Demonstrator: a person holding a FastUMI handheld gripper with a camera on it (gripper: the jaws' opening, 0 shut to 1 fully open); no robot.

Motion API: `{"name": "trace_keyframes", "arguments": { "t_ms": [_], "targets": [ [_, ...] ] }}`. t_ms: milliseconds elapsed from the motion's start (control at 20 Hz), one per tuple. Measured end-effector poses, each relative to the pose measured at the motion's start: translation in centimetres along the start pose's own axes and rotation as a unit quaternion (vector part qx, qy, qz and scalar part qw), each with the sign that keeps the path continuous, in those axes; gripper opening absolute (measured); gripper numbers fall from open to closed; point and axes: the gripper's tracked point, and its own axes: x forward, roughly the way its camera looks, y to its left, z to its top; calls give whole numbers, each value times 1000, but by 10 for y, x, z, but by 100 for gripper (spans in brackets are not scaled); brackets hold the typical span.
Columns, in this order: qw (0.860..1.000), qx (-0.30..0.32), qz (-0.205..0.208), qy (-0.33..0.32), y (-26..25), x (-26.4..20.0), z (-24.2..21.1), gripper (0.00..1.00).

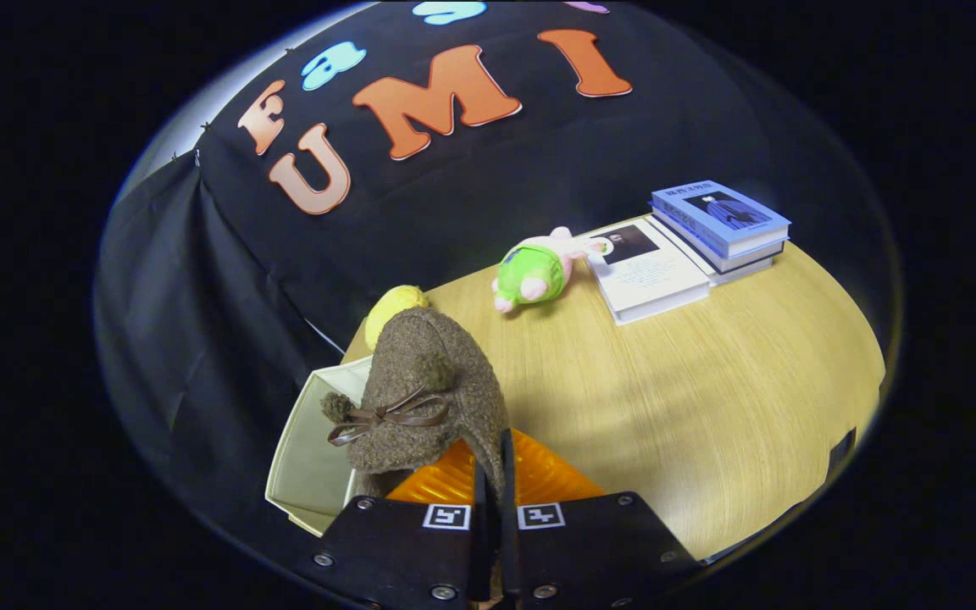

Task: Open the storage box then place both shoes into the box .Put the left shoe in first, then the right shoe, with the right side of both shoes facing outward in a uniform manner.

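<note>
Tongs (pixel 495 474) pinched nearly together on the rim of a brown woolly shoe (pixel 424 398), carried toe-up so it can be lowered into place. Just beyond and beside it, open pale box (pixel 306 457) at the table (pixel 708 398) edge, ready to receive it. Farther off, plush toy (pixel 535 269) and stacked books (pixel 683 246), well clear.

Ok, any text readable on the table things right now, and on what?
Blue book cover: print, too blurred to read.
White book cover: small print, too small to read.
Two square coded markers behind the claw: patterns, no words.
No text on the brown shoe pinched in the claw.
</note>
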Motion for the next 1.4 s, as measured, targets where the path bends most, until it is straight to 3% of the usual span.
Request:
{"name": "trace_keyframes", "arguments": {
  "t_ms": [700,1250,1400],
  "targets": [
    [996,-23,78,21,145,24,-13,6],
    [998,-27,34,53,152,65,-46,7],
    [998,-35,18,55,148,67,-57,15]
  ]
}}
